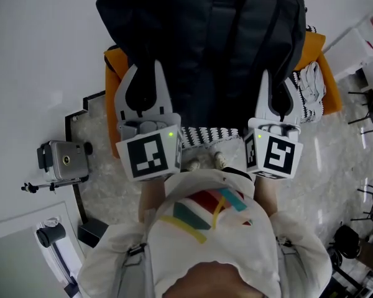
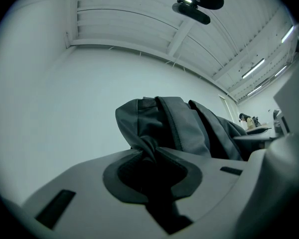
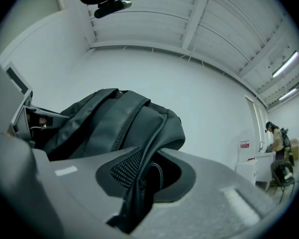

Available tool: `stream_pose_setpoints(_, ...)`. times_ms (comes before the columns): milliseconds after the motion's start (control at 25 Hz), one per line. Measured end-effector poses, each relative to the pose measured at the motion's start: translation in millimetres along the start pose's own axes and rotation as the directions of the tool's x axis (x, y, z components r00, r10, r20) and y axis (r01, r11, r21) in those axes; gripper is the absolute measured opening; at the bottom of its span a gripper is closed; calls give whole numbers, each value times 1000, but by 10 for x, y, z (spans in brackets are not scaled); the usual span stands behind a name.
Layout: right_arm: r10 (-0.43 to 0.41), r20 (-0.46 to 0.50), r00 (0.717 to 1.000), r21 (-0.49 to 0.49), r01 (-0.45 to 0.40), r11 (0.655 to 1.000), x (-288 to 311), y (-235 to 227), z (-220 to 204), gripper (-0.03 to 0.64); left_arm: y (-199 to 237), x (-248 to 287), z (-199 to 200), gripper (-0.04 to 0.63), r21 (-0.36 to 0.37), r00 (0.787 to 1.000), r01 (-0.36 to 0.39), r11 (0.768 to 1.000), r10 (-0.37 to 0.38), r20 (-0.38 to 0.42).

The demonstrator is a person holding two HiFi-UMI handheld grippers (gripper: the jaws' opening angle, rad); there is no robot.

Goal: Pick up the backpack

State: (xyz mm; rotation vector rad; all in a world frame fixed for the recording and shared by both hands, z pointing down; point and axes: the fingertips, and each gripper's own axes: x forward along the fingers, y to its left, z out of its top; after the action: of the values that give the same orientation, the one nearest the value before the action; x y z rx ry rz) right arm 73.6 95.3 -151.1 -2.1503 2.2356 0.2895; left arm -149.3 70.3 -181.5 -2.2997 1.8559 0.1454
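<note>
The dark grey backpack (image 1: 205, 39) hangs in front of me in the head view, held up between both grippers above the orange chair (image 1: 115, 79). My left gripper (image 1: 144, 73) is shut on a bunched fold of the backpack's (image 2: 169, 126) fabric at its left side. My right gripper (image 1: 275, 82) is shut on a strap and edge of the backpack (image 3: 117, 121) at its right side. In the left gripper view the fabric is pinched between the jaws at the left gripper (image 2: 149, 151). In the right gripper view a strap runs down through the right gripper (image 3: 142, 171).
A striped black-and-white cloth (image 1: 311, 85) lies on the orange chair under the backpack. A camera on a stand (image 1: 63, 161) is at the left on the marbled floor. A white wall rises behind the backpack. Furniture (image 1: 367, 104) stands at the right edge.
</note>
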Motion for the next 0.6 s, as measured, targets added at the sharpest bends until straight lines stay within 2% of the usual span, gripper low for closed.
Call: stream_pose_setpoints(600, 7, -8, 1000, -31, -8, 999, -14, 18, 5, 63, -1, -21, -58, 64, -16, 1000, 6, 1000, -6, -21)
